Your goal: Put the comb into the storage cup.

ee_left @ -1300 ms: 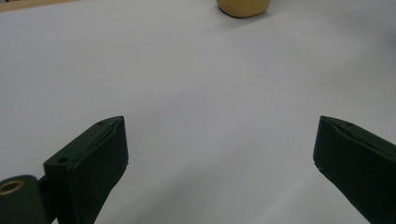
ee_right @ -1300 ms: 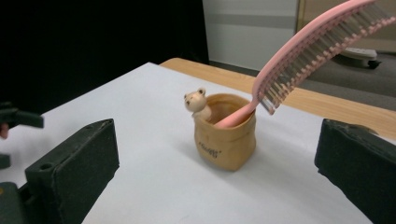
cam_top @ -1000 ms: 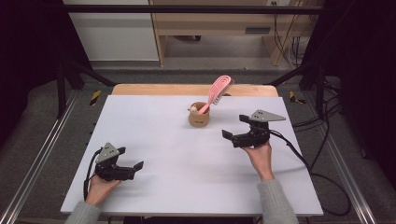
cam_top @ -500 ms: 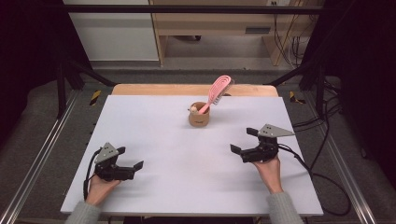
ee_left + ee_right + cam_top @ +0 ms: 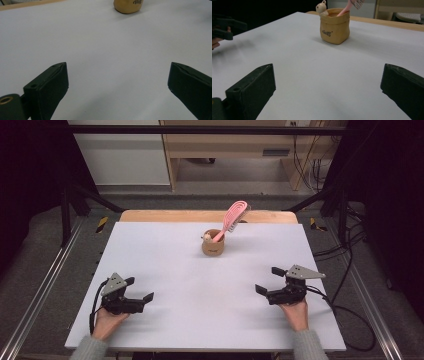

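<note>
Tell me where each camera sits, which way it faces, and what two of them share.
High view: above the near table edge, looking forward and down; both hands, left claw and right claw show.
Left gripper view: low on the left claw, facing the cup; open jaws show.
Right gripper view: low on the right claw, facing the cup and comb; open jaws show.
All share the cup.

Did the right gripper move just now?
Yes. The right gripper pulled back from the brown cup toward the person's near edge of the white table, jaws open.
</note>
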Motion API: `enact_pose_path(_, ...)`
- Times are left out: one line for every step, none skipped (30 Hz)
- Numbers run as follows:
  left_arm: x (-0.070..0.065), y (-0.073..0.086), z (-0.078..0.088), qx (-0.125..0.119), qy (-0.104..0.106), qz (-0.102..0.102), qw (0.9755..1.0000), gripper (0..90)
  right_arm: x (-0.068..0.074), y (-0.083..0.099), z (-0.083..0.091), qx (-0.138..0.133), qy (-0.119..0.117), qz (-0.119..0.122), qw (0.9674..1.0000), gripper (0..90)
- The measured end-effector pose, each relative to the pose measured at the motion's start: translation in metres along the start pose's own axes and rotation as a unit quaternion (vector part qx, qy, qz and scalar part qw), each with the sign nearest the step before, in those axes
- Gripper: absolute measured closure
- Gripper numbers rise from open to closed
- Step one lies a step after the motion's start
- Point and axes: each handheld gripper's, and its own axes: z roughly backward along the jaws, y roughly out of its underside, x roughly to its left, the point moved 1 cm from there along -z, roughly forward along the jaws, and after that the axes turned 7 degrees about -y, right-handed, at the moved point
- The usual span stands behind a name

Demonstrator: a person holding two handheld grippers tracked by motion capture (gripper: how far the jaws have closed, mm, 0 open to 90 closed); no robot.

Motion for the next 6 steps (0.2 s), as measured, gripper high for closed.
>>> enact_pose_path(-0.0001, 0.0002, 0.0, 0.0, 0.0, 0.0, 1.0, 3.1, -0.0004, 0.0007, 0.0008, -0.005, -0.003, -0.004, 1.0, 0.0)
enact_pose_path(-0.0001, 0.0002, 0.0001, 0.0, 0.0, 0.001, 1.0, 3.1, -0.0012, 0.0014, 0.0015, -0.005, -0.002, -0.004, 1.0, 0.0)
enact_pose_path(-0.0001, 0.0002, 0.0, 0.0, 0.0, 0.0, 1.0, 3.1, -0.0017, 0.0021, 0.0021, -0.004, -0.001, -0.004, 1.0, 0.0)
enact_pose_path(-0.0002, 0.0002, -0.0001, 0.0, 0.0, 0.0, 1.0, 3.1, -0.0027, 0.0036, 0.0027, -0.001, 0.001, -0.004, 1.0, 0.0)
enact_pose_path(-0.0003, 0.0002, -0.0004, 0.0, 0.001, 0.0, 1.0, 3.1, -0.0035, 0.0046, 0.0031, 0.002, 0.002, -0.006, 1.0, 0.0)
enact_pose_path(-0.0005, 0.0002, -0.0007, 0.001, 0.001, 0.0, 1.0, 3.1, -0.0041, 0.0054, 0.0035, 0.002, 0.001, -0.008, 1.0, 0.0)
